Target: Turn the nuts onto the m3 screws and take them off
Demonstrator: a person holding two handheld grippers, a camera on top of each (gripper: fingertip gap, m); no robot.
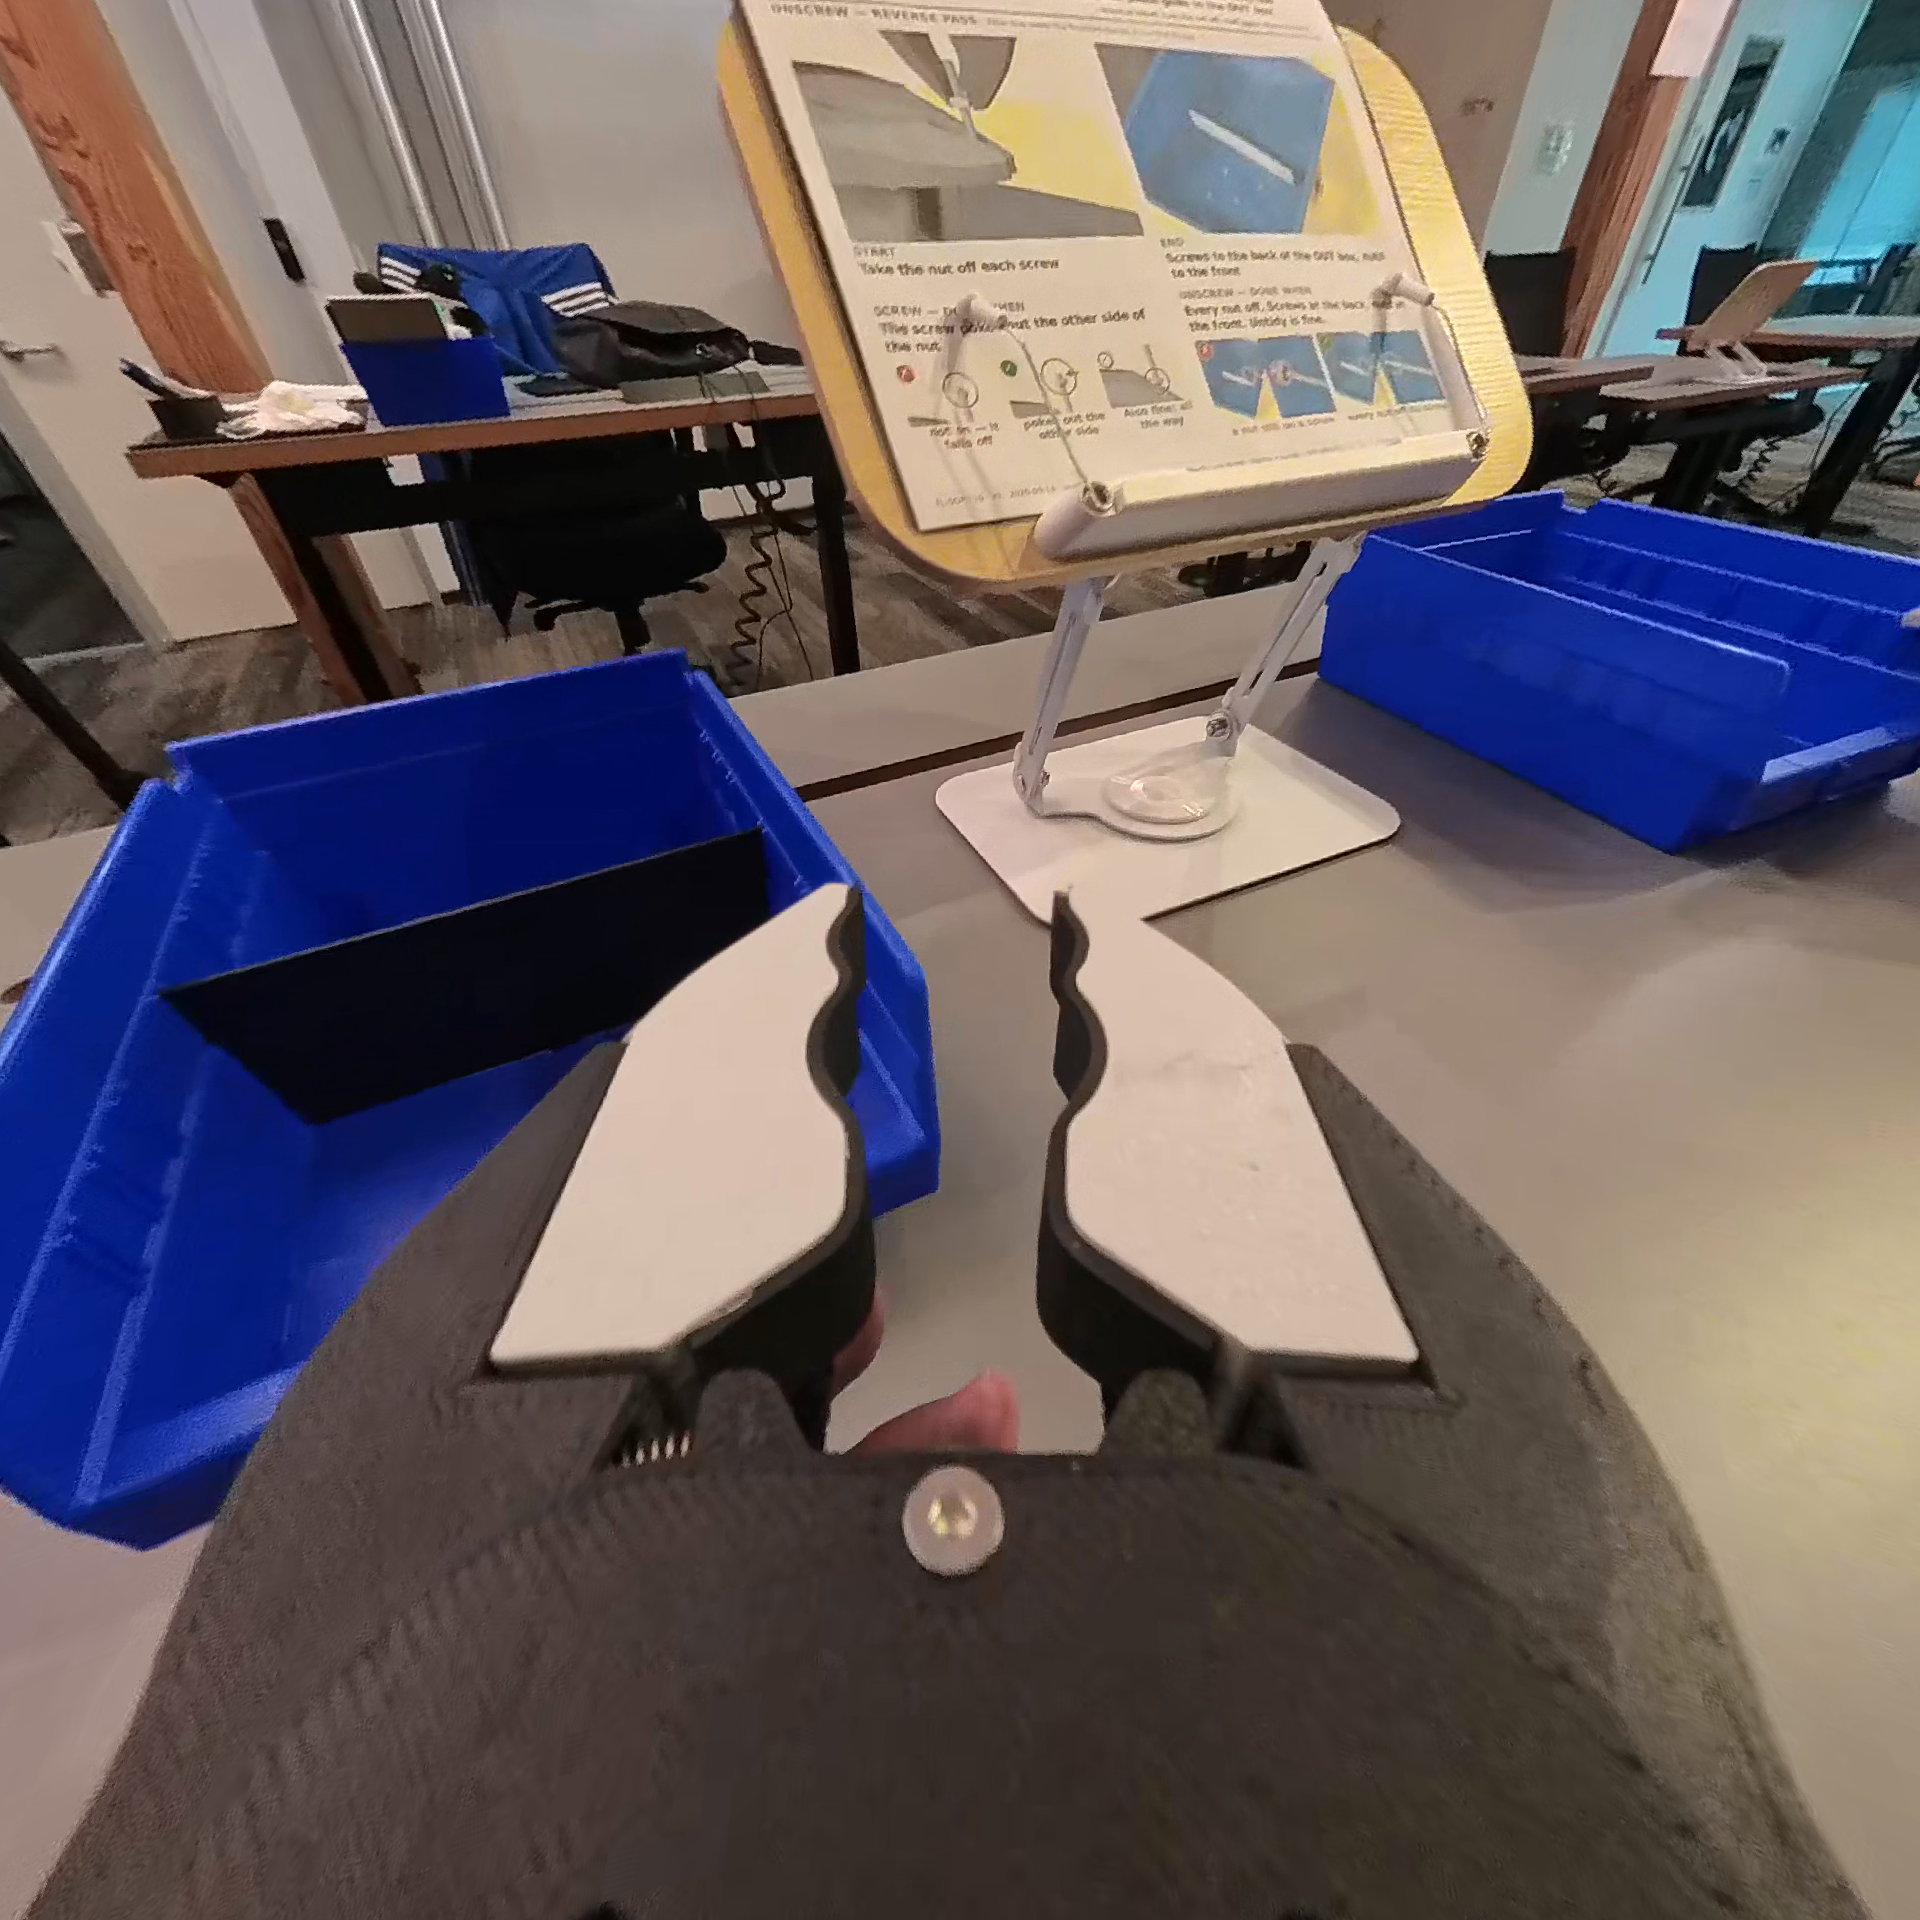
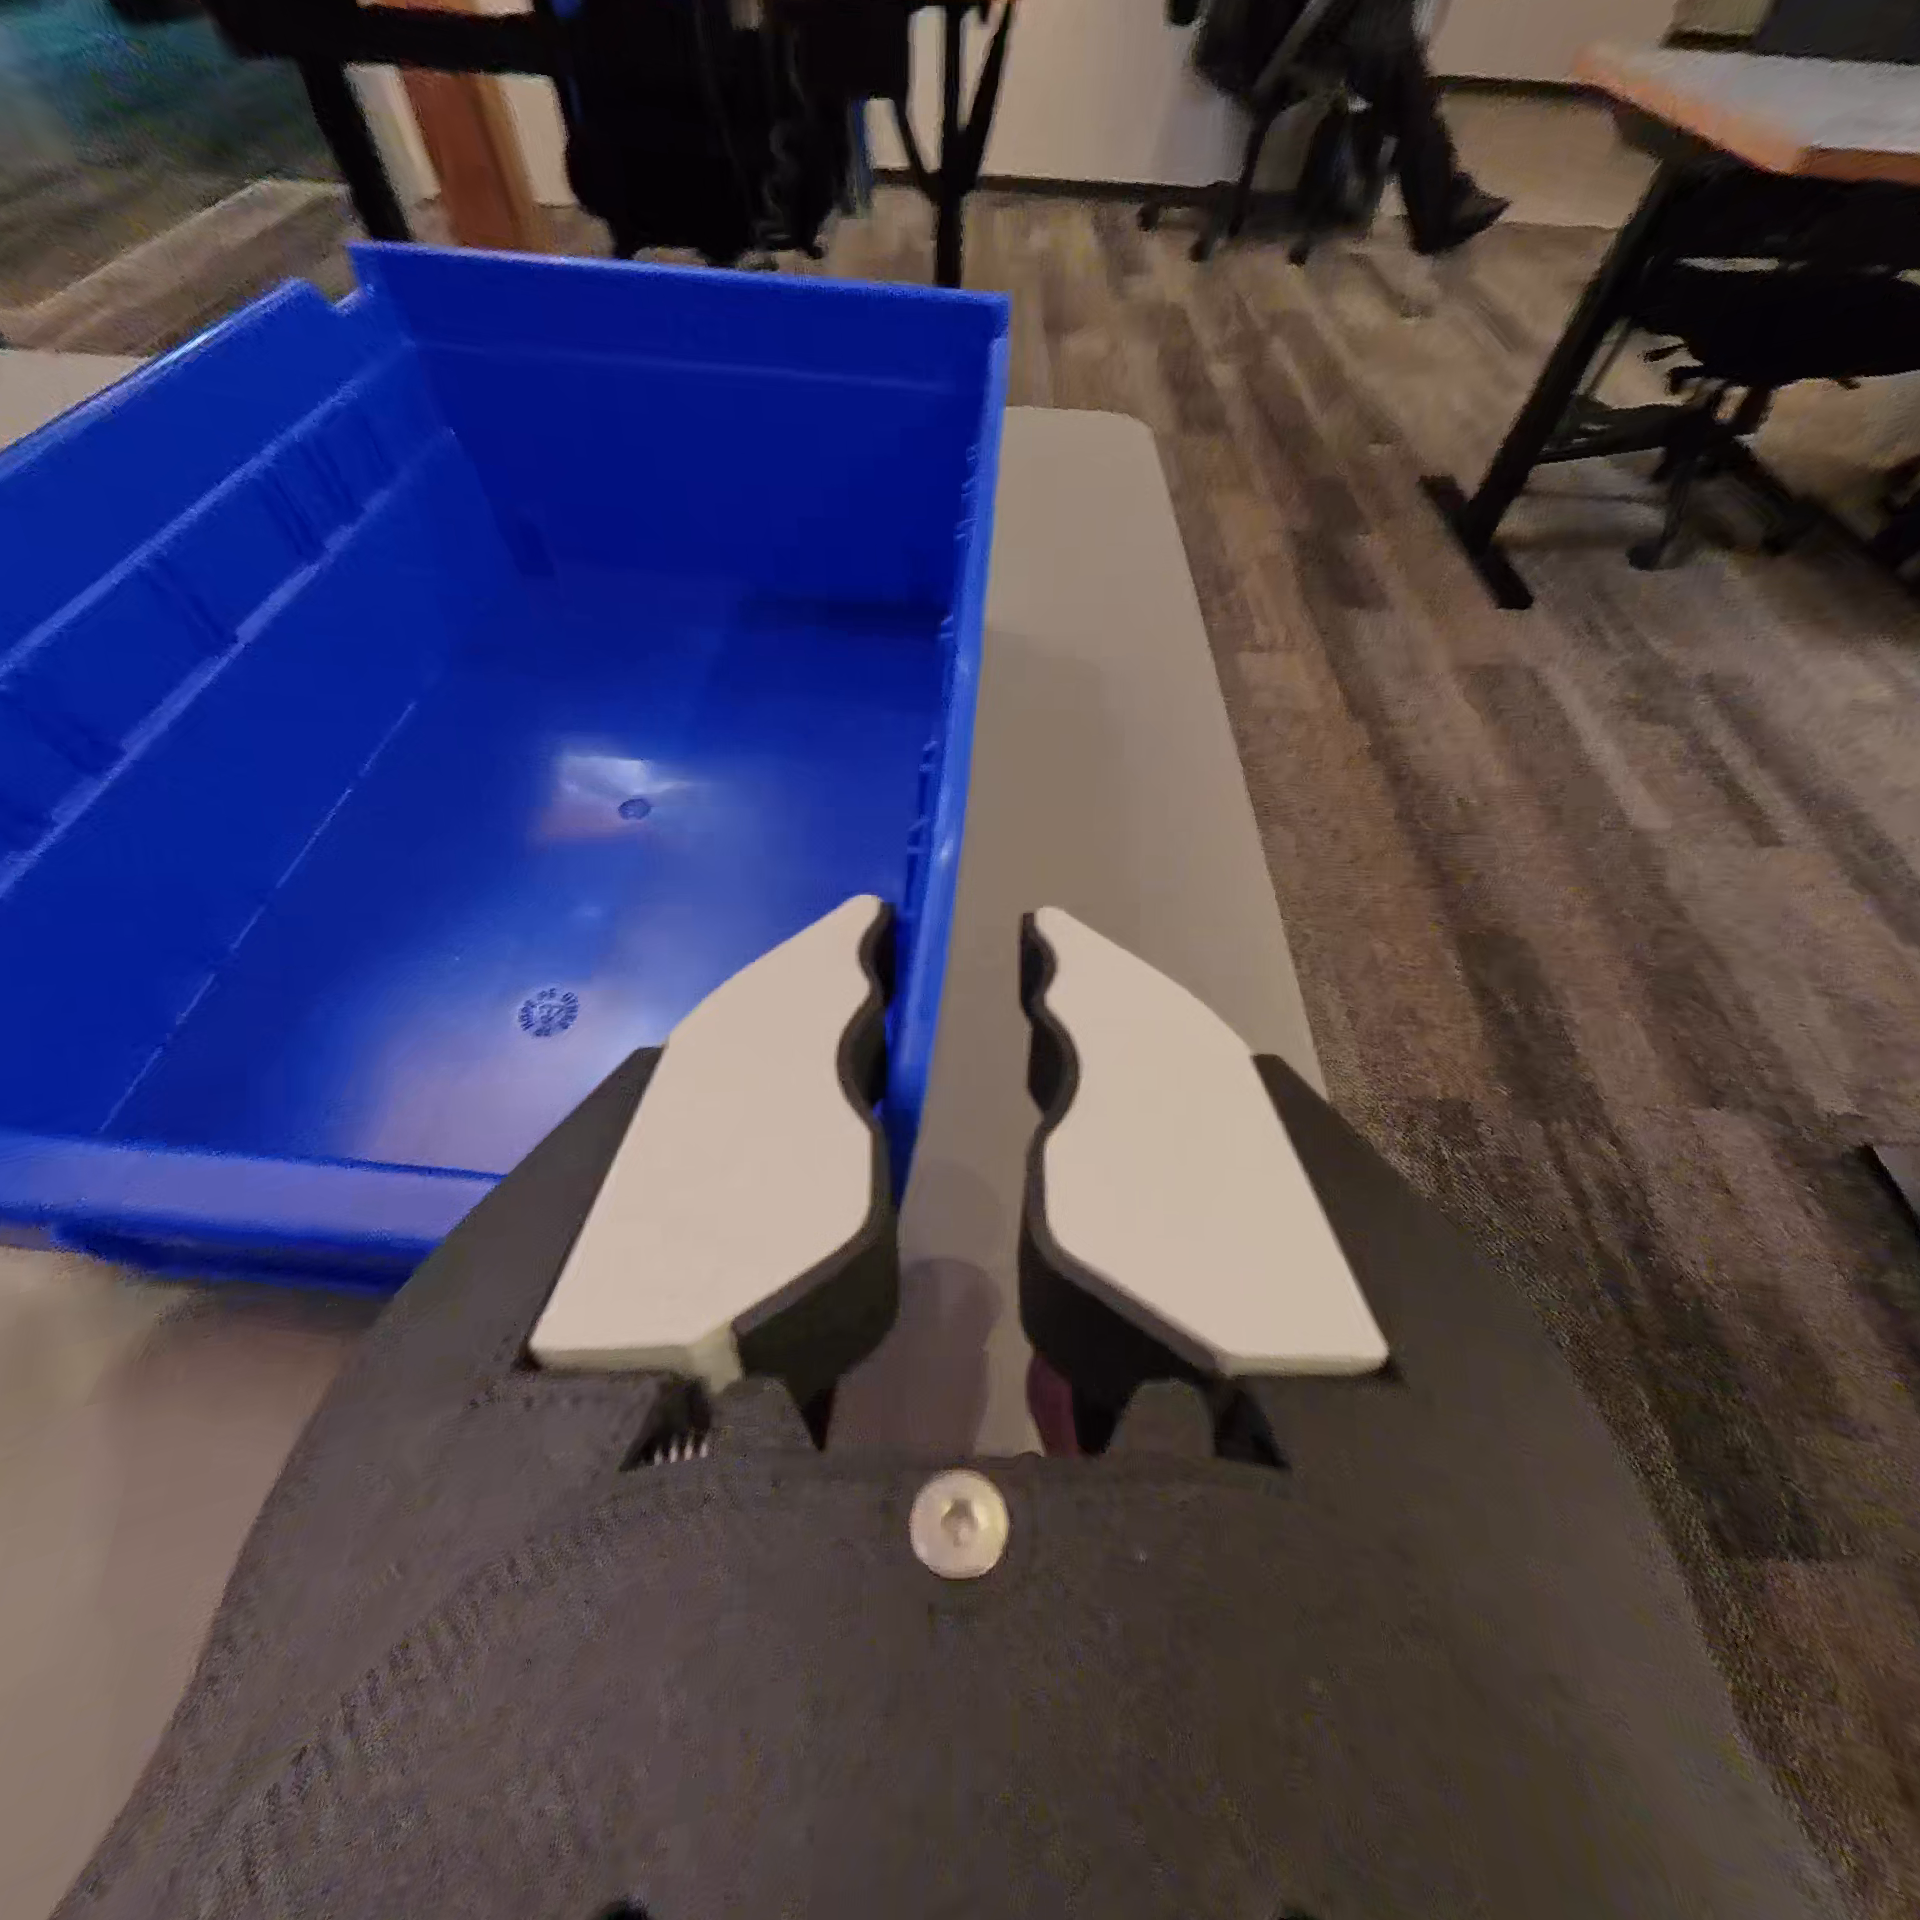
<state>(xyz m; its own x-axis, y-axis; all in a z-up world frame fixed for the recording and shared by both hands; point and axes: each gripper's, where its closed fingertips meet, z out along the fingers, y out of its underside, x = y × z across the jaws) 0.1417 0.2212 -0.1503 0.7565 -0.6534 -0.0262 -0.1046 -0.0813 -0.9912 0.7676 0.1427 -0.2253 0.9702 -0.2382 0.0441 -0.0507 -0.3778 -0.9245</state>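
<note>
No nut or screw shows in either view. My left gripper (image 1: 958,909) is open and empty, held above the grey table at the right front corner of a blue bin (image 1: 135,1226) with a black divider (image 1: 468,987). The bin's visible compartments look empty. My right gripper (image 2: 958,925) is open and empty, above the table strip just right of a second blue bin (image 2: 436,790), whose floor is bare. That second bin also shows at the far right of the left wrist view (image 1: 1621,665).
A document stand (image 1: 1143,270) with an instruction sheet rises behind the middle of the table on a white base plate (image 1: 1174,831). The table's right edge (image 2: 1236,790) drops to the floor. Other desks and chairs stand beyond.
</note>
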